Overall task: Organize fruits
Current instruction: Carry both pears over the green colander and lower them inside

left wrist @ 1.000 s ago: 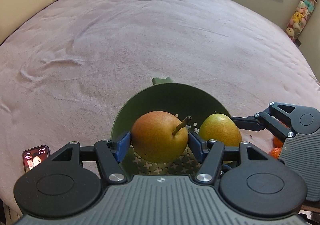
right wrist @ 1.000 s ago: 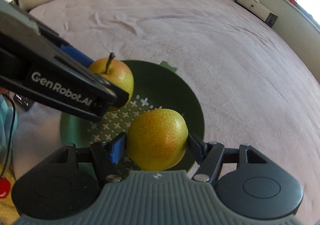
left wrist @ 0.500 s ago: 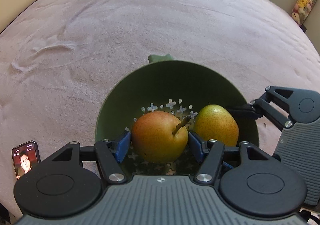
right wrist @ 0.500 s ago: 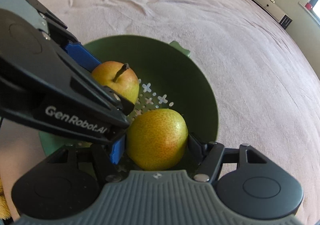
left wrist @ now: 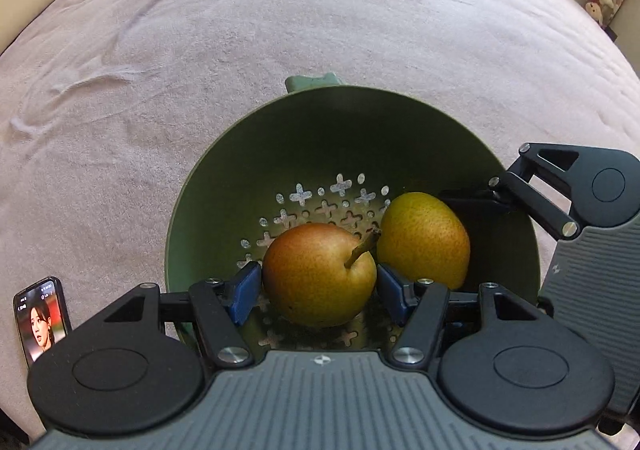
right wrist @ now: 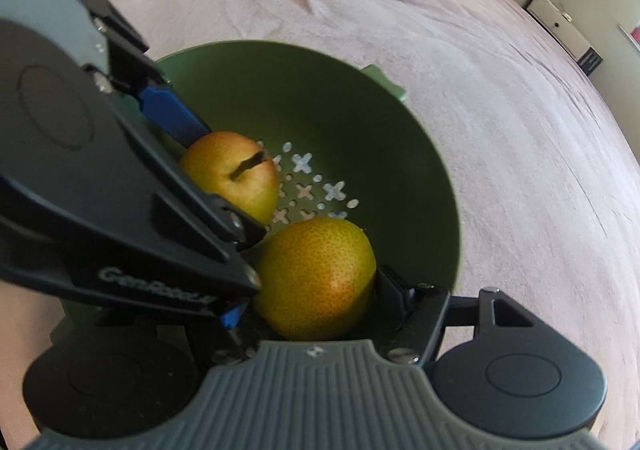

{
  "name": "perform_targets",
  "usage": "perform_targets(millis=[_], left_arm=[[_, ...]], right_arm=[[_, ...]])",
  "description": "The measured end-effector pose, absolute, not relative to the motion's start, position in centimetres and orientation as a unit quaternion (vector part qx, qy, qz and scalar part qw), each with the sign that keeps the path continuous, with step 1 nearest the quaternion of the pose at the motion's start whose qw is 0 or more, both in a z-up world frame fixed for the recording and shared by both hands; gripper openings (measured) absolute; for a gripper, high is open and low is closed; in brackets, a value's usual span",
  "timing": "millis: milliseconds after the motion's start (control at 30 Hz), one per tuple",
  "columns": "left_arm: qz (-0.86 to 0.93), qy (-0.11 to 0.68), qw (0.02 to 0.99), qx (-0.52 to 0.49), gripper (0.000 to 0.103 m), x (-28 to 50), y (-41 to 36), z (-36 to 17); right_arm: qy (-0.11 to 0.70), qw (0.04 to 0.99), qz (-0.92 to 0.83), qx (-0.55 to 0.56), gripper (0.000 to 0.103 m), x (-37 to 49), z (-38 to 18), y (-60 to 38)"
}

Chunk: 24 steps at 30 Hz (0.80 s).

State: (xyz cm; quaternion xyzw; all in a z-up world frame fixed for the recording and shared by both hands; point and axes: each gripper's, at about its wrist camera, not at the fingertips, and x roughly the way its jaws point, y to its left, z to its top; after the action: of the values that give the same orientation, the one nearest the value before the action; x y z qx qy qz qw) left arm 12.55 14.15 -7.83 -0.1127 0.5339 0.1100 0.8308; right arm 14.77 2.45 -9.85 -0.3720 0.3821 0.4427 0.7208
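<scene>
**Both pears now down inside the colander**

Since a second ago we have brought both fruits lower: they hung above the rim then, and now sit deep in the bowl, which fills far more of each view.

In the left wrist view the reddish pear, stem toward 1 o'clock, lies at the centre of the green colander, over its cross-shaped holes. Our left tongs are closed on it, blue pads pressing both flanks. The yellow-green pear sits just beside it at 2 o'clock, and our right tongs clamp it, as the right wrist view shows. Whether either pear already rests on the bottom we cannot tell.

We judge the placing nearly done: what is left is to let go of both pears and lift clear. Whether more fruit waits elsewhere does not show here.

The colander stands on a pinkish bed cover. A phone lies at 8 o'clock, its screen text too small to read. On the left tool's arm in the right wrist view we read "GenRobot.AI", blurred.
</scene>
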Motion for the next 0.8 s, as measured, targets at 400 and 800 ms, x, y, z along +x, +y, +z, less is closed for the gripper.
perform_targets(millis=[400,800], left_arm=[[0.113,0.54,0.826,-0.115,0.073,12.4,14.2,-8.0],[0.127,0.532,0.825,-0.139,0.079,12.1,14.8,-6.7]], right_arm=[[0.385,0.713,0.441,-0.386,0.064,14.5,-9.4,2.8],[0.394,0.719,0.431,-0.378,0.075,14.9,-7.3,2.5]])
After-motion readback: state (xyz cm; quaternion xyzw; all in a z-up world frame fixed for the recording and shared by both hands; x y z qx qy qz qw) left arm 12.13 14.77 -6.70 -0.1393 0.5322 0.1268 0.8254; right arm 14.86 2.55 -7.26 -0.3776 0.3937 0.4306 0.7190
